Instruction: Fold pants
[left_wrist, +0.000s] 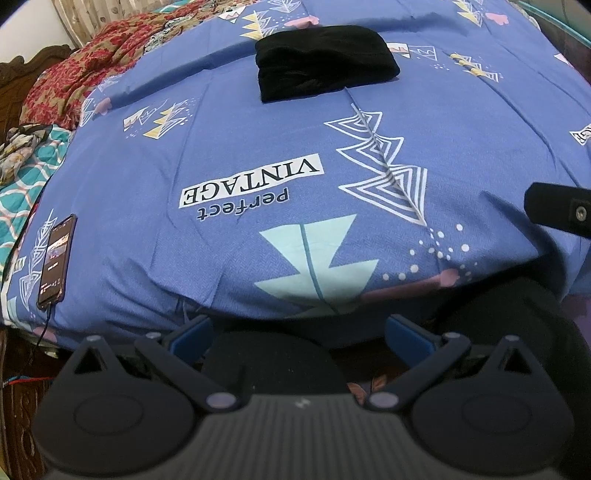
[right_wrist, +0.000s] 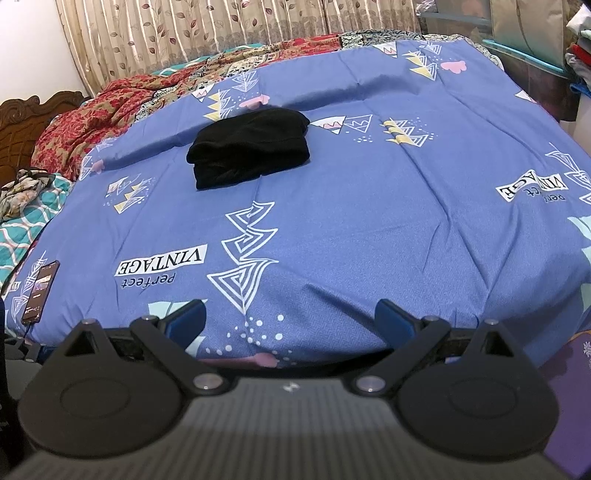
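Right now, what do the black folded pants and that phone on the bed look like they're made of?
The black pants look like soft, matte cloth, maybe fleece or knit: no shine, rounded folds. The phone has a smooth, glossy glass-looking front with its screen lit; its body material is hard to tell. The blue bedsheet under both looks like thin woven printed fabric, faintly creased.

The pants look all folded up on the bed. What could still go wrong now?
1. The pants sit as a soft, lumpy bundle with uneven edges; a bump might make the layers slump open.
2. The phone lies near the bed's left edge with a cable hanging off; a snag on it might pull the phone down.
3. Both grippers, left and right, are open and far from the pants, so grabbing again could rumple the sheet.
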